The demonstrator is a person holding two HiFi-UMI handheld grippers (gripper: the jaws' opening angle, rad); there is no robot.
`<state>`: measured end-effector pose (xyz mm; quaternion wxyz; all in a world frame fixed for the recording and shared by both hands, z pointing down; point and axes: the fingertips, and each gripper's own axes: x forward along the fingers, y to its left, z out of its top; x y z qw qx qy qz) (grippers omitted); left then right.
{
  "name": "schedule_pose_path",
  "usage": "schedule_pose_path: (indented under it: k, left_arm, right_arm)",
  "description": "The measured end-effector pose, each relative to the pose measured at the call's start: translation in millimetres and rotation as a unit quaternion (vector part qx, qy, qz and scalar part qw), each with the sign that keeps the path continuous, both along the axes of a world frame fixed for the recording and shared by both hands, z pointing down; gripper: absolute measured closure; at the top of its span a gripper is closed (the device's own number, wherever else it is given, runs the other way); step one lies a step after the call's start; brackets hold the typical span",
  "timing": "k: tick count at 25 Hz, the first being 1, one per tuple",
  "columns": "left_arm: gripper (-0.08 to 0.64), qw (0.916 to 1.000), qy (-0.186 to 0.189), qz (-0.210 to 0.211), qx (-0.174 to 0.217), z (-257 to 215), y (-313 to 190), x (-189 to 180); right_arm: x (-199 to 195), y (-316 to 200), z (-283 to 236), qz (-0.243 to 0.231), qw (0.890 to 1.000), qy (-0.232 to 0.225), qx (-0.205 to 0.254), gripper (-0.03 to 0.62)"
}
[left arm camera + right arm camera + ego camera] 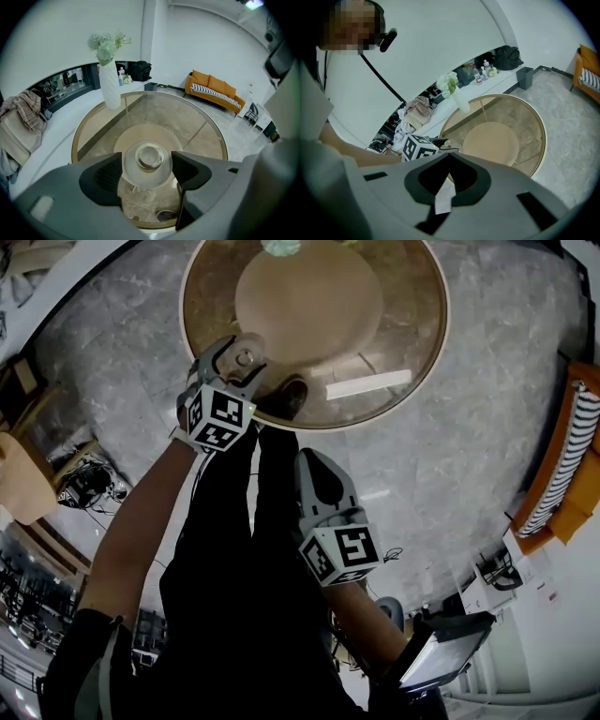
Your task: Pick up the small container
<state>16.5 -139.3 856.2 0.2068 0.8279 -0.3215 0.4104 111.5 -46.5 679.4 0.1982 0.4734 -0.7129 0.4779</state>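
The left gripper (146, 164) had its fingers (107, 176) clamped on the small container (149, 158) at the near edge of the round glass tabletop (412, 324), seemingly ready to lift it, while the right gripper (449, 157) hung off the tabletop, fingers together and empty, apparently unneeded

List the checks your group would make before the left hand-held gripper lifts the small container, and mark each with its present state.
1. Container centred between the jaws of the left hand-held gripper: ok.
2. Pads against both sides of the container: ok, no gap shows.
3. Container upright: ok.
4. Container already off the table: cannot tell.
5. Right hand-held gripper shut, empty and held back from the table: ok.
6. Vase well away, at the table's far edge: ok.
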Motion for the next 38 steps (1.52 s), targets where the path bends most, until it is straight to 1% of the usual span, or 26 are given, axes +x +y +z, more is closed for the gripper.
schedule_pose_path:
  k: [7,15,21,29,38]
  left_arm:
    - [0.241,0.9998,0.019,-0.003,0.007,8.3,-5.8,7.0]
    - [0.233,0.9997,0.018,0.008,0.012,21.4,-9.4,9.9]
    - [0.23,0.9997,0.017,0.009,0.016,27.0,-11.9,14.0]
    - [0.229,0.9995,0.025,0.006,0.02,30.9,-13.4,17.5]
    - [0.221,0.9997,0.018,0.002,0.017,32.4,-14.2,15.2]
  right_arm:
    - [-0.6,4.6,11.4,-0.005,1.0,0.0,-0.016,0.586]
    - [-7.1,10.1,23.5,-0.012,0.999,-0.004,-0.033,0.586]
    - [-2.8,13.5,32.7,-0.008,0.999,-0.007,-0.036,0.586]
    - [-1.2,25.7,39.7,0.002,0.999,-0.015,-0.048,0.586]
    - [3.0,23.7,34.2,0.004,0.999,-0.017,-0.041,0.586]
